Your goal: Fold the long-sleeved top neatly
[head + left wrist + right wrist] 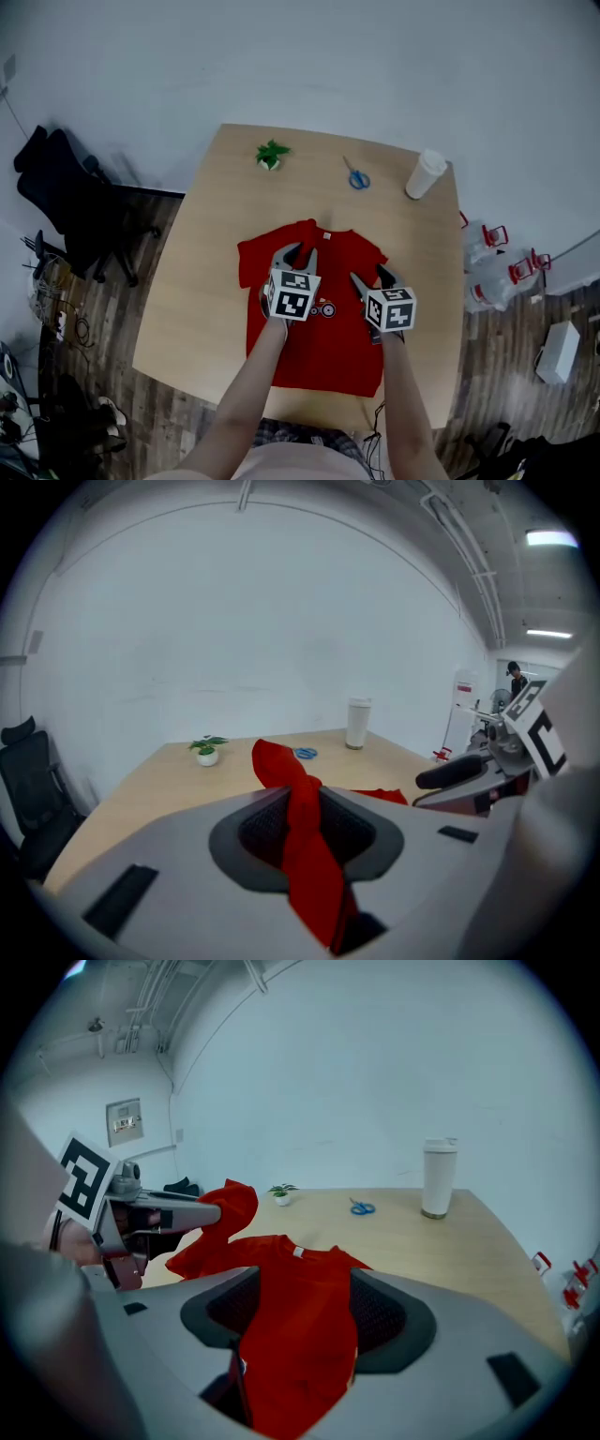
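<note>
A red top (pixel 323 347) lies on the wooden table (pixel 202 300), collar toward the far side. Both grippers hover over its upper half. My left gripper (pixel 298 253) is shut on a bunched strip of the red cloth (pixel 281 766), which rises between its pads (pixel 267 827). My right gripper (pixel 371 275) is shut on a wider fold of the top (pixel 300 1269) that fills the space between its pads (pixel 380 1316). In the right gripper view the left gripper (pixel 183 1213) holds a raised red sleeve end (pixel 232 1206). The lower part of the top is partly hidden by the arms.
At the table's far side stand a small potted plant (pixel 271 155), blue scissors (pixel 357 177) and a white cup (pixel 426 173). A black office chair (pixel 66 197) stands left of the table. Bottles with red handles (pixel 497 272) sit on the floor at right.
</note>
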